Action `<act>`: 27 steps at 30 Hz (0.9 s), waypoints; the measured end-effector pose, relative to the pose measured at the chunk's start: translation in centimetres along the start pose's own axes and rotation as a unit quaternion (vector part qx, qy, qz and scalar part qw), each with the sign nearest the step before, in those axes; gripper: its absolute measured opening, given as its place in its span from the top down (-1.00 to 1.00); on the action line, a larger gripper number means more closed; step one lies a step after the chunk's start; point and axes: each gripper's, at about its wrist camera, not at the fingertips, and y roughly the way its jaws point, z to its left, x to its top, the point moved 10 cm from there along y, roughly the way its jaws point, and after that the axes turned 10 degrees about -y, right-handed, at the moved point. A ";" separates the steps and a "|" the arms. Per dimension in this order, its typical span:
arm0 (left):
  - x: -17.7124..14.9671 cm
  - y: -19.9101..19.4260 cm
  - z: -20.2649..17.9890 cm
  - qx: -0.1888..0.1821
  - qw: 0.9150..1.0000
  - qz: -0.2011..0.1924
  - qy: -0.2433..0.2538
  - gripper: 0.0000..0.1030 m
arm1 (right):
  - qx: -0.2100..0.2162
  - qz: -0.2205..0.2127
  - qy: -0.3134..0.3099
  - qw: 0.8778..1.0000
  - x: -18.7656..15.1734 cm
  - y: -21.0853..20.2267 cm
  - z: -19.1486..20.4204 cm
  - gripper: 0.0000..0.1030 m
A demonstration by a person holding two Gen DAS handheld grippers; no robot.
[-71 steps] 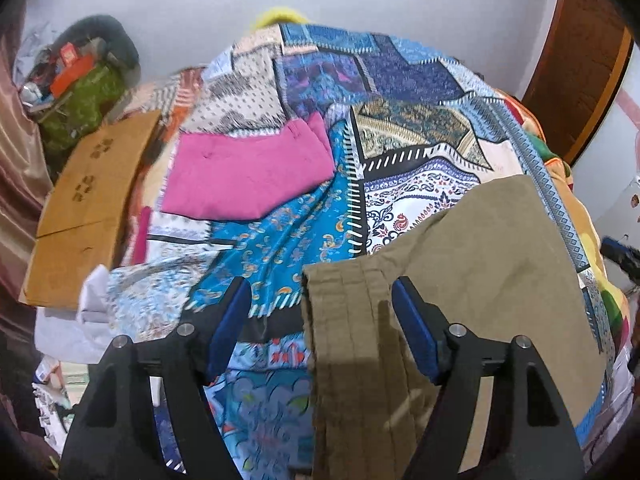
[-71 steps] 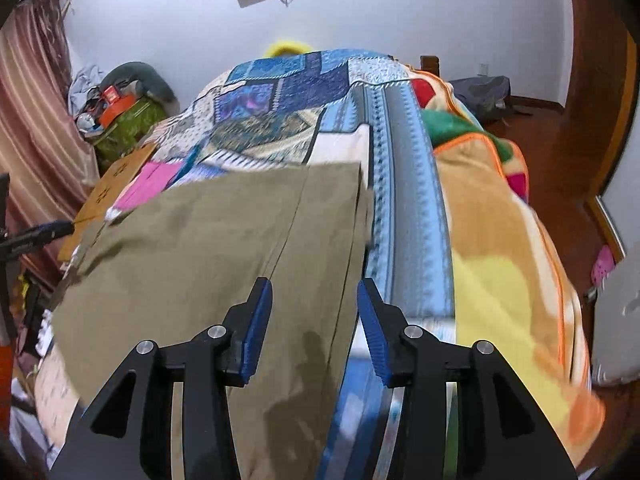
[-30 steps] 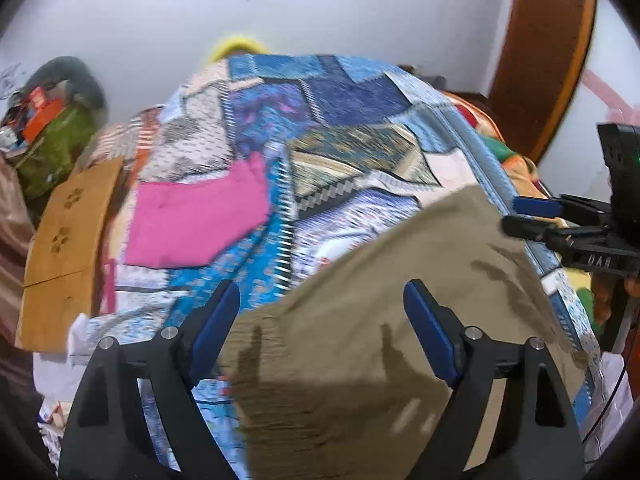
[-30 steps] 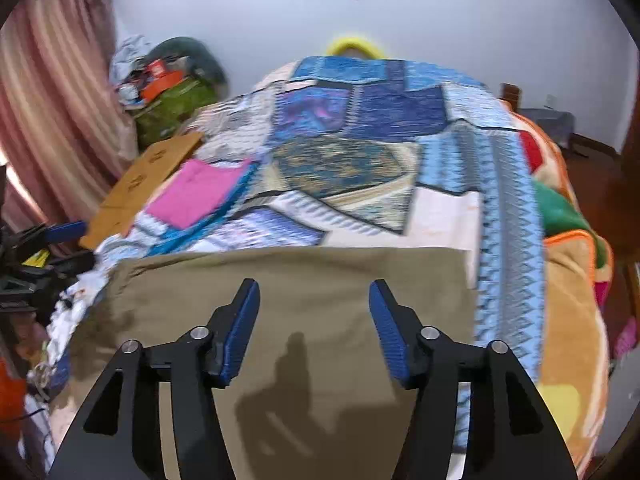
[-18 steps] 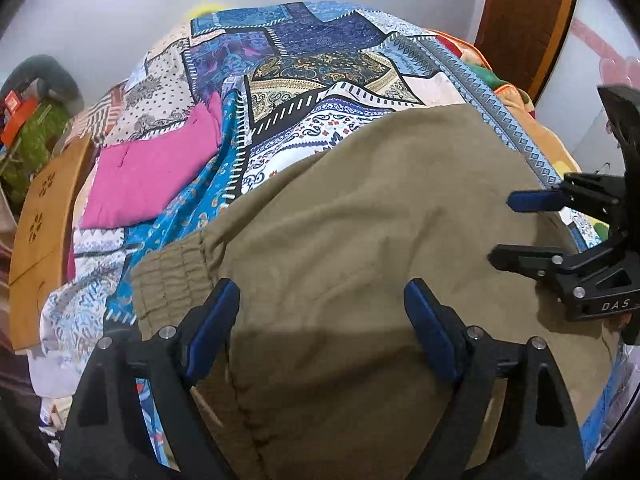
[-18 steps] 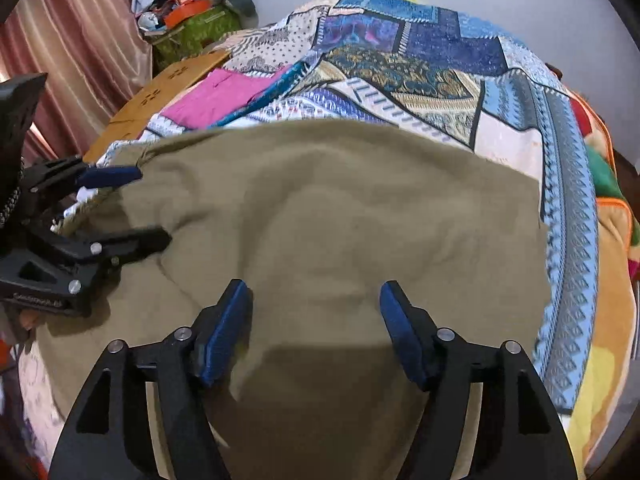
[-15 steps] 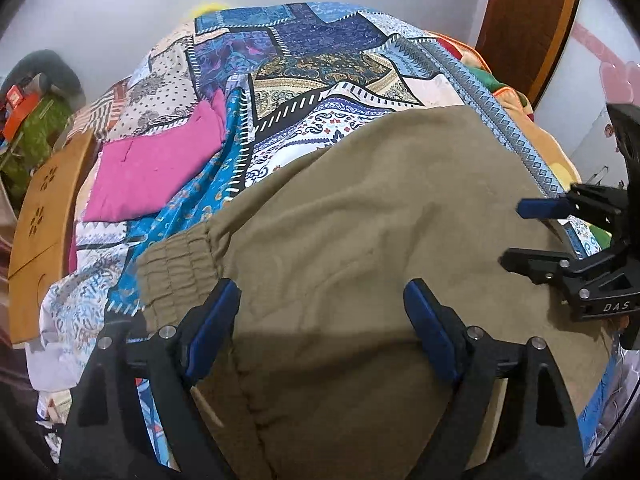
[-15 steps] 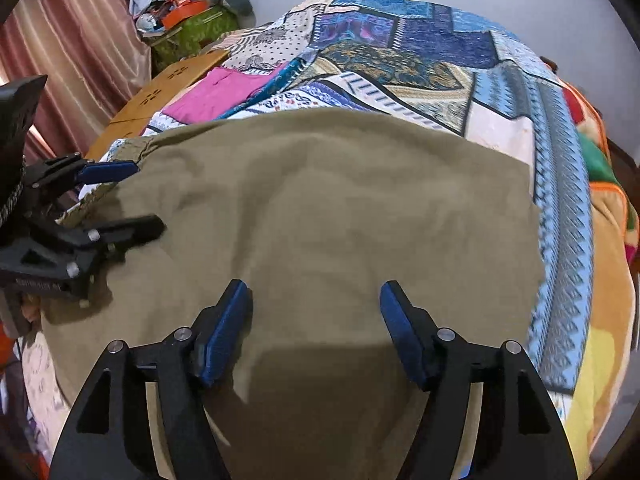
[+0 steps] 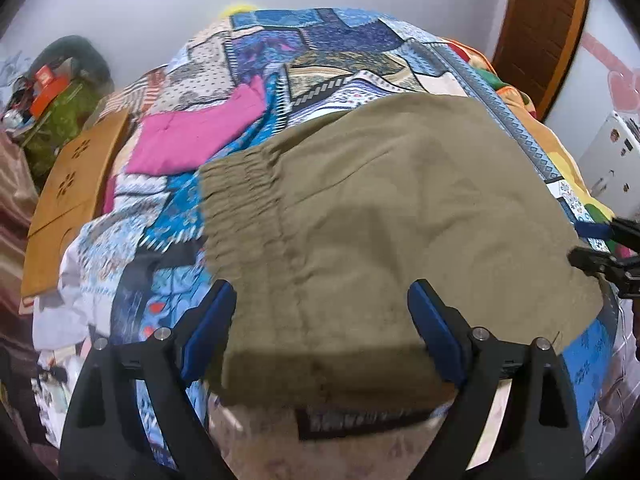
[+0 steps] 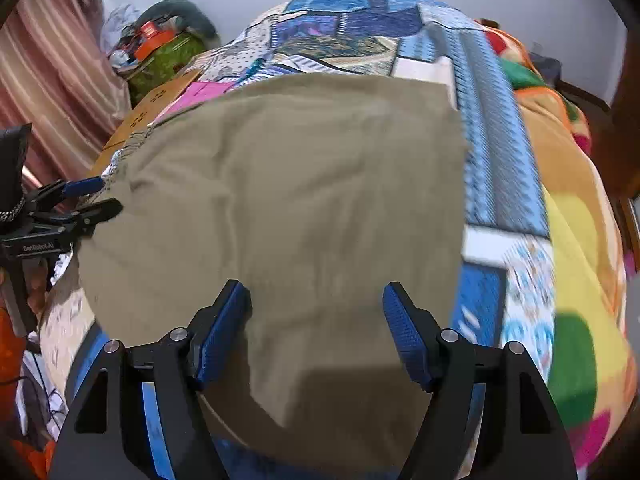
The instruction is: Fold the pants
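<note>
Olive-khaki pants [image 9: 380, 216] lie folded flat on a patchwork bedspread [image 9: 320, 52], elastic waistband [image 9: 240, 200] at their left. They also fill the middle of the right wrist view [image 10: 304, 200]. My left gripper [image 9: 322, 320] is open and empty, its blue pads straddling the near edge of the pants above the cloth. My right gripper [image 10: 316, 320] is open and empty over the near edge on the other side. The right gripper also shows at the right edge of the left wrist view [image 9: 600, 248], and the left gripper at the left edge of the right wrist view [image 10: 88, 200].
A pink garment [image 9: 192, 136] lies on the bedspread beyond the waistband. A wooden board [image 9: 72, 192] and a pile of bags [image 9: 56, 96] stand at the bed's left side. An orange and yellow blanket [image 10: 580, 240] covers the right side. A brown door [image 9: 540, 20] is at the back right.
Both grippers have pulled back toward the near edge of the pants; the pants lie a little farther away than half a second ago. Both stay open.
</note>
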 end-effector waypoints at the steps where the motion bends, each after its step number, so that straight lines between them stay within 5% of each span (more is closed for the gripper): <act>1: -0.4 -0.3 0.3 0.000 1.000 -0.001 -0.007 -0.74 | -0.003 -0.001 0.004 1.000 -0.6 -0.3 -0.2 -0.32; 9: -2.5 -2.3 2.7 0.007 0.999 -0.005 -0.037 -0.76 | -0.017 -0.018 0.050 0.998 -3.5 -2.4 -1.5 -0.32; 17: -5.3 -3.0 7.0 0.089 0.995 0.010 -0.040 -0.80 | -0.041 -0.018 0.044 0.998 -4.1 -4.0 -1.9 -0.32; 20: -5.3 -4.0 7.9 0.071 0.995 0.008 -0.075 -0.80 | -0.051 -0.028 0.038 0.998 -2.9 -4.7 -2.0 -0.32; 27: -3.4 -6.4 5.0 -0.055 0.988 -0.001 -0.141 -0.80 | -0.049 -0.087 -0.003 0.995 2.7 -5.7 0.7 -0.32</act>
